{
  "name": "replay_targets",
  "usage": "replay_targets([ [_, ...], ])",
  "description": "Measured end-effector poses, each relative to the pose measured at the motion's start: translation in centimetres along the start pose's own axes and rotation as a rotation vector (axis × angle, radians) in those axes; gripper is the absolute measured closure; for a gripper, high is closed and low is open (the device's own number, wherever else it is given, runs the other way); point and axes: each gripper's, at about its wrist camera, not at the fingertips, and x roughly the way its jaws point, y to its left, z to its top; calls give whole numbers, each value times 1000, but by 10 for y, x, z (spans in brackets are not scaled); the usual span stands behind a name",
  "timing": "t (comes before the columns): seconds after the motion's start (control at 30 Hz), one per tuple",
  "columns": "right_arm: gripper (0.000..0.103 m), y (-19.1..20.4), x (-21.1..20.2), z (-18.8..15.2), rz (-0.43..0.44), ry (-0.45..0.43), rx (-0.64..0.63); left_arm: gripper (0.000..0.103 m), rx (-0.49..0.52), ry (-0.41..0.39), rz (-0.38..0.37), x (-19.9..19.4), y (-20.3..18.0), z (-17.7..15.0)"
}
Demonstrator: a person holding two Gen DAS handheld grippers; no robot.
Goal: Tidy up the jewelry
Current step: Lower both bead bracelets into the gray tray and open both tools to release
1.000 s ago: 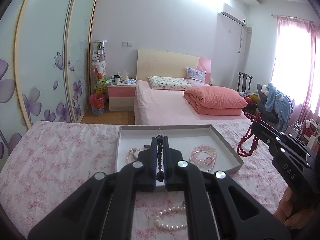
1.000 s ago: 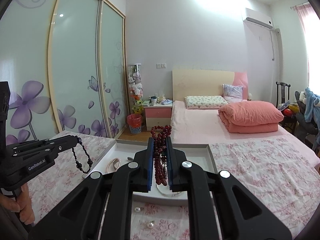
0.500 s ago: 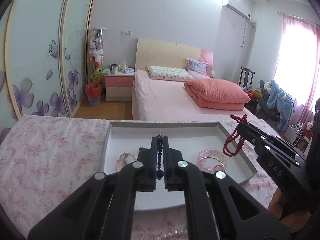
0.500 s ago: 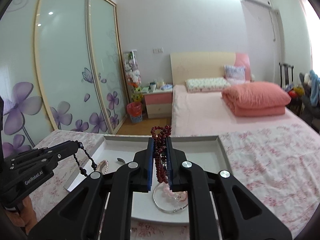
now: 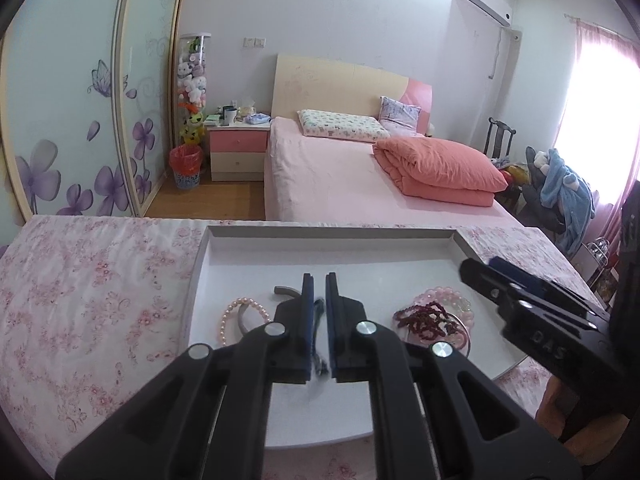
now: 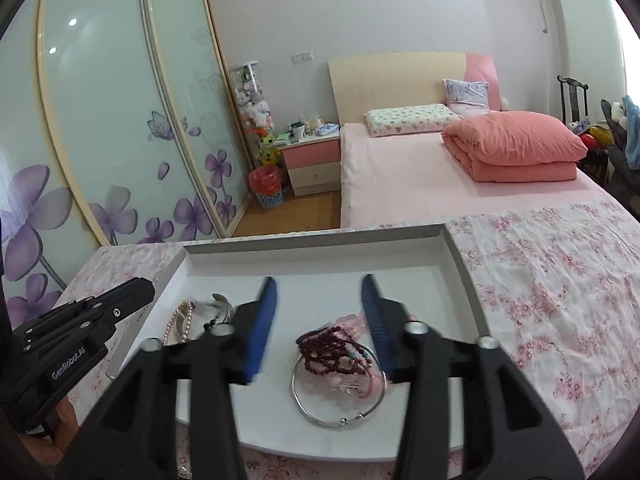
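A white shallow tray (image 5: pixel 332 230) (image 6: pixel 312 240) lies on the floral cloth. My right gripper (image 6: pixel 318 284) is open above it; the dark red bead string (image 6: pixel 326 346) (image 5: pixel 424 318) lies in the tray on a silver bangle (image 6: pixel 340 420) and a pink bracelet (image 5: pixel 444 294). My left gripper (image 5: pixel 319 280) has its jaws slightly apart; the black bead string (image 5: pixel 318 320) shows blurred between them, low over the tray. A pearl bracelet (image 5: pixel 230 314) (image 6: pixel 182 322) and a silver cuff (image 6: pixel 224 304) lie at the tray's left.
The pink floral cloth (image 5: pixel 88 292) (image 6: pixel 560 292) covers the surface around the tray. A bed (image 5: pixel 360 176) with a folded orange quilt, a nightstand (image 5: pixel 238 152) and a flowered wardrobe (image 6: pixel 120 120) stand beyond.
Both grippers came down over the tray. The right gripper opened and dropped the red beads onto the bangle. The left jaws parted a little and the black beads slid lower.
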Motion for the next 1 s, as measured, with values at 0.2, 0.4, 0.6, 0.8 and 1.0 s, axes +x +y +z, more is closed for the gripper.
replay_targets([
  [0.2,56,-2,-13,-3,-14,-8,-4,93,-26,6,22,-10,16,-1],
  [0.4,56,-3,-30,-10,-16,-6,-12,90,-24,7,39,-30,27,-10],
  [0.6,56,5,-46,-22,-11,7,-40,84,-25,20,36,-51,34,-25],
  [0.8,56,12,-58,-40,9,44,-65,81,-6,59,-3,-67,33,-49],
  [1.0,56,15,-65,-58,22,94,-71,81,32,126,-67,-72,24,-72],
])
